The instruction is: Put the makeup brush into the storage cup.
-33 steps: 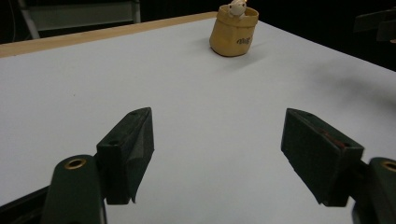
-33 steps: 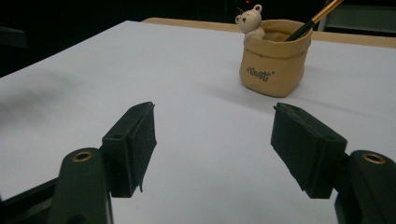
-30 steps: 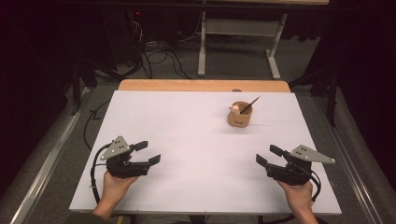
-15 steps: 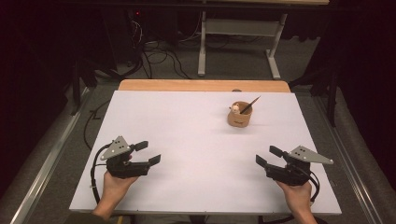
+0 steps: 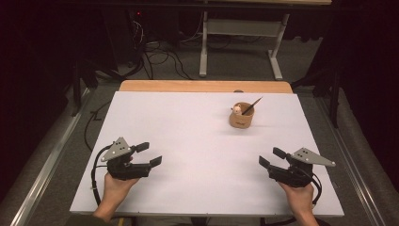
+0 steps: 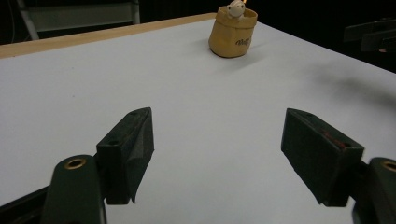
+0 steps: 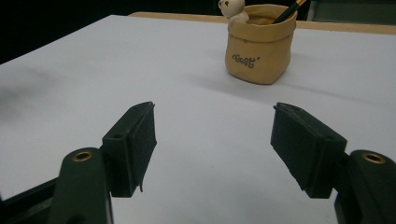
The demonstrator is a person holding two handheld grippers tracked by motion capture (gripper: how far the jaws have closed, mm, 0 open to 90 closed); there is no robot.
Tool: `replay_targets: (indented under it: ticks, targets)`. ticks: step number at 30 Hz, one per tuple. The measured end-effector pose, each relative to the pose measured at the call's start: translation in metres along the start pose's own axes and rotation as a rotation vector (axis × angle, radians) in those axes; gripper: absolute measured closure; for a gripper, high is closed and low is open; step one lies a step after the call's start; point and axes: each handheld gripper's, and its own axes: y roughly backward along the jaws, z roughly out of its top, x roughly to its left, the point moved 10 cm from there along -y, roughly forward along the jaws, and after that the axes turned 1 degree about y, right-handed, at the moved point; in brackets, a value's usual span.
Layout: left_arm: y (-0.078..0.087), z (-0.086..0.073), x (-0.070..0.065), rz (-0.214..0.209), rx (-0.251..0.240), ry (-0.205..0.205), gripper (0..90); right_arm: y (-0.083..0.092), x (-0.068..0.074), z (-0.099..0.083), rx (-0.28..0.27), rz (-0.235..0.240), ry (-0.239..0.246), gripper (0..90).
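Left gripper [image 5: 147,154] low at near left of white table [image 5: 188,136], jaws spread, empty. Right gripper [image 5: 272,157] mirrored at near right, likewise spread and empty. Both unmoved since a second ago. Tan pencil pot [image 5: 242,115] far right, untouched; reach not begun.
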Motion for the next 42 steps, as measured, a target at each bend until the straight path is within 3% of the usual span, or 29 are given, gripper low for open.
replay_targets:
  ticks: [22, 34, 42]
  targets:
    - [0.0, 0.0, 0.0, 0.001, 0.002, 0.002, 26.0, -0.008, -0.005, -0.011, 0.029, -0.027, 0.0, 32.9]
    - [0.0, 0.0, 0.0, -0.003, 0.0, 0.007, 26.0, -0.003, -0.008, -0.011, -0.013, -0.045, 0.01, 31.9]
    - [0.0, 0.0, 0.0, -0.002, 0.0, 0.008, 26.0, -0.003, -0.007, -0.011, -0.011, -0.046, 0.012, 31.6]
